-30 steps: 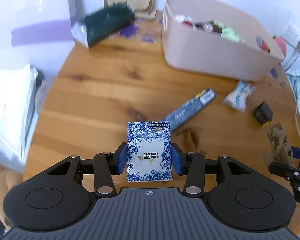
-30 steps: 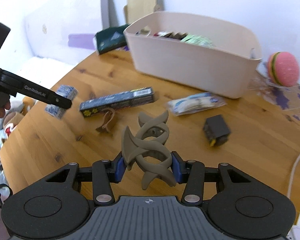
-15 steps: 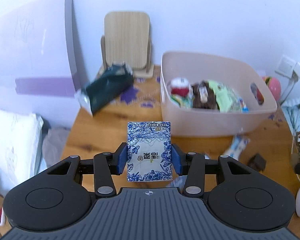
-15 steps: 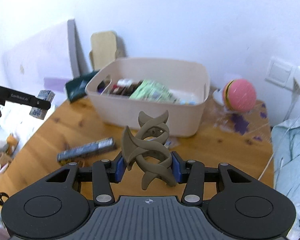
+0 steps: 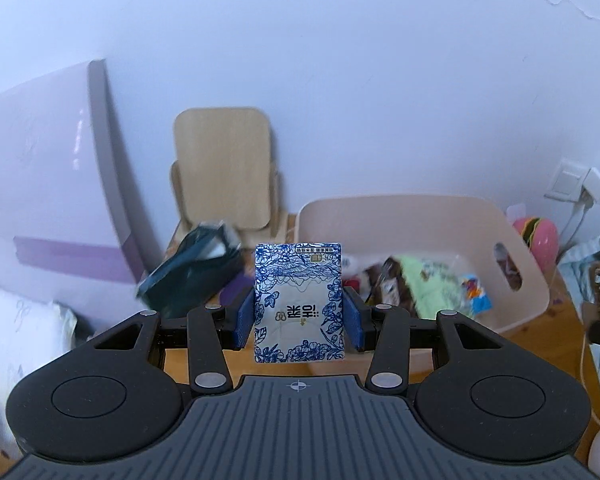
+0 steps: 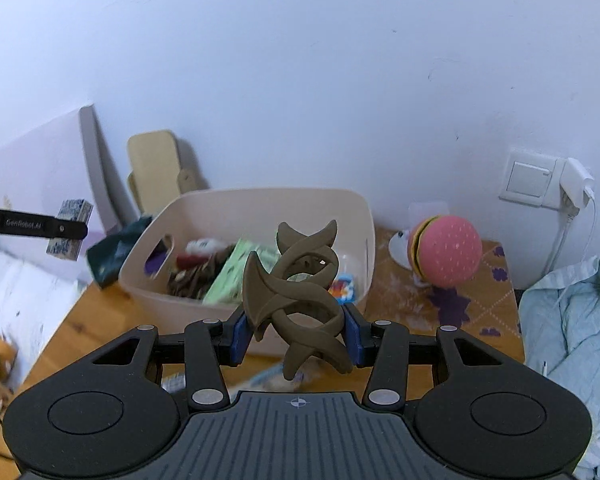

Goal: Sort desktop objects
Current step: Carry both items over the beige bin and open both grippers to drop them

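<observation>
Both tools were loaded and mid-carry toward the beige bin (image 6: 256,208). Left tool (image 5: 299,312) was clamped on a blue-and-white floral packet (image 5: 299,304), held upright between the blue pads, on the near side of the bin and off its left end. Right tool (image 6: 296,328) was clamped on a brown claw hair clip (image 6: 296,280), on the bin's near side, roughly level with its front wall. The bin sat on the table (image 6: 84,332), already holding a green packet (image 6: 236,276) and other small items. Judged step: transport, with drop-off not yet done. Next move looked like bringing each tool over the bin's rim and then letting go, one at a time to avoid a clash above the bin. The clip's prongs could snag a pad on release.
</observation>
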Available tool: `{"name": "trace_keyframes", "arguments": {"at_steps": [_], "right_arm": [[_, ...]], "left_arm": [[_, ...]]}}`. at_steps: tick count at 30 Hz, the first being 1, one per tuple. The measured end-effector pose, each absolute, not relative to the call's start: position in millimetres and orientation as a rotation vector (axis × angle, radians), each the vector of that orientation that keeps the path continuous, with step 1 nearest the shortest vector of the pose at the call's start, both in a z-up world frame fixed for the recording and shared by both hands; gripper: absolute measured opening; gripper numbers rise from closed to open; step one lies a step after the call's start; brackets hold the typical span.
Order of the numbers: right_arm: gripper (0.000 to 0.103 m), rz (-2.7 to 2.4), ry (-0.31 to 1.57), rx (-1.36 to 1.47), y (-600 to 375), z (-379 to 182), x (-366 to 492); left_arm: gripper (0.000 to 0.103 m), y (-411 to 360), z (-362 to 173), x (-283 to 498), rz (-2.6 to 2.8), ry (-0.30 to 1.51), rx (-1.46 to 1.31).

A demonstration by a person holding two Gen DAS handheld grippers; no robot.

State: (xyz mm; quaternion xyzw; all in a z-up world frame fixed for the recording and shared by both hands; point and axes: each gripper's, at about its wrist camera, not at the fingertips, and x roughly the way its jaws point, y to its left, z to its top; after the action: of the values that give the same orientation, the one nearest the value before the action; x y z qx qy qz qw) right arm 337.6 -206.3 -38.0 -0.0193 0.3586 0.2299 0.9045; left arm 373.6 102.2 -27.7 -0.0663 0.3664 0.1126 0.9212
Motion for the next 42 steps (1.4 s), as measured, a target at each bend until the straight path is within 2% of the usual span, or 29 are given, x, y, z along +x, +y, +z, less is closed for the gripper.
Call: {"name": "trace_keyframes", "arguments": {"at_steps": [9,27,31,32,33,36,42], "right_arm": [[0.044,0.439,0.748,-0.019,-177.8,-40.9,392.9],[0.044,0.425,0.937,-0.094,-132.0,-102.1,449.3],[0.044,0.423,0.977,-0.117,-127.7,-113.9,451.8],[0.048,0.420,0.984,-0.119,-127.2,-116.2,451.9],[0.056,0.416,0.987,-0.119,-127.3,-118.0,451.6],[0.061,0.417,0.990,-0.117,-128.8,-119.7,449.8],[0.078,0.430,0.947,-0.158,-134.3,-110.5,433.4]], "left_arm": [[0.046,85.8,-42.5,423.5,0.208,0.734,-0.046],[0.047,67.7,-112.1,490.4,0.110,0.975,-0.062],[0.047,73.3,-119.4,491.7,0.134,0.979,-0.090],[0.047,73.9,-120.2,490.7,0.136,0.975,-0.085],[0.048,73.9,-120.5,490.0,0.133,0.973,-0.076],[0.058,73.1,-119.5,487.5,0.126,0.964,-0.054],[0.063,76.7,-108.9,477.8,0.085,0.922,-0.059]]}}
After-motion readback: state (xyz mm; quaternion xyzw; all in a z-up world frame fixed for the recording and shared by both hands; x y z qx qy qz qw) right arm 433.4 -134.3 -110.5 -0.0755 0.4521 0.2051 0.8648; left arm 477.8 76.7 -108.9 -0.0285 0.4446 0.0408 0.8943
